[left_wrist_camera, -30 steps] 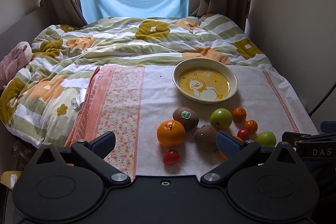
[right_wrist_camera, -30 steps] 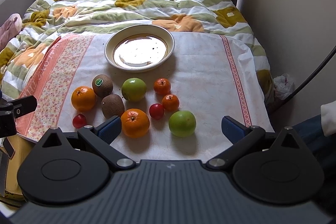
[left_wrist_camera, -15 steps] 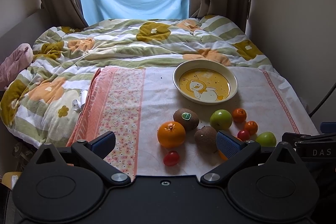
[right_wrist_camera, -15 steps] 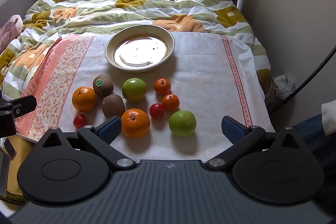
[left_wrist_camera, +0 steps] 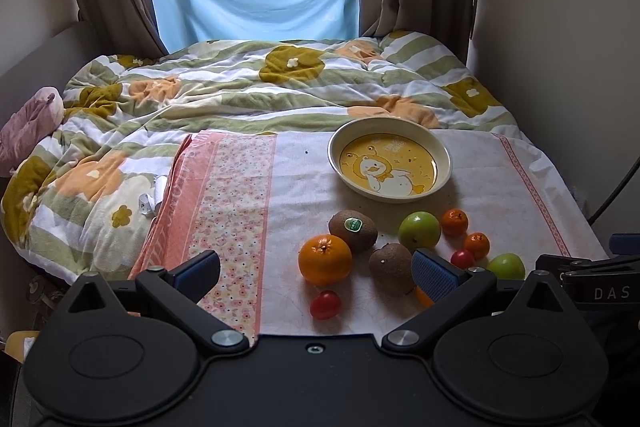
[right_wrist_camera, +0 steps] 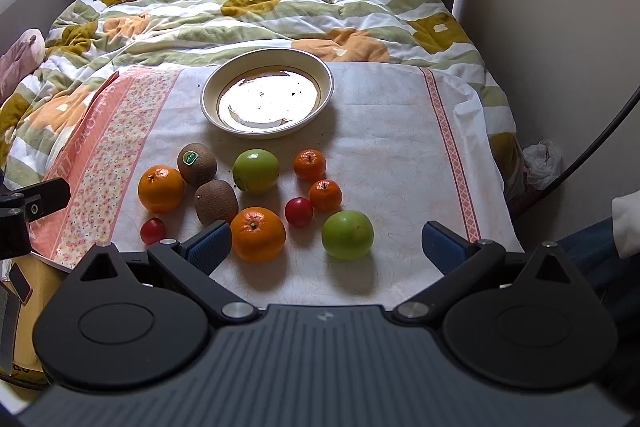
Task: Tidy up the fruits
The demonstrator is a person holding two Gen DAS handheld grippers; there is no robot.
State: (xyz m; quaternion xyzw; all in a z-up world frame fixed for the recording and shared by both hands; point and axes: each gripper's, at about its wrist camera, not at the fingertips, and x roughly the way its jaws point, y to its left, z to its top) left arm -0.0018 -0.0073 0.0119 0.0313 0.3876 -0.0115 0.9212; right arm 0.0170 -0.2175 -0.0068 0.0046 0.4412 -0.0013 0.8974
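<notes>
Ten loose fruits sit clustered on the white floral cloth (right_wrist_camera: pixel 392 163), just in front of the empty cream bowl with yellow duck print (left_wrist_camera: pixel 440 151). Left gripper (left_wrist_camera: pixel 316 267) and right gripper (right_wrist_camera: pixel 326 247) both spread wide, holding nothing. Pre-grasp stage, I'd say. Next: right drops over the near round green apple (right_wrist_camera: pixel 347 234).

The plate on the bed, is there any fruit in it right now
No, the plate is bare inside, and all the fruit, like the near green apple, lies on the cloth in front of it.
</notes>
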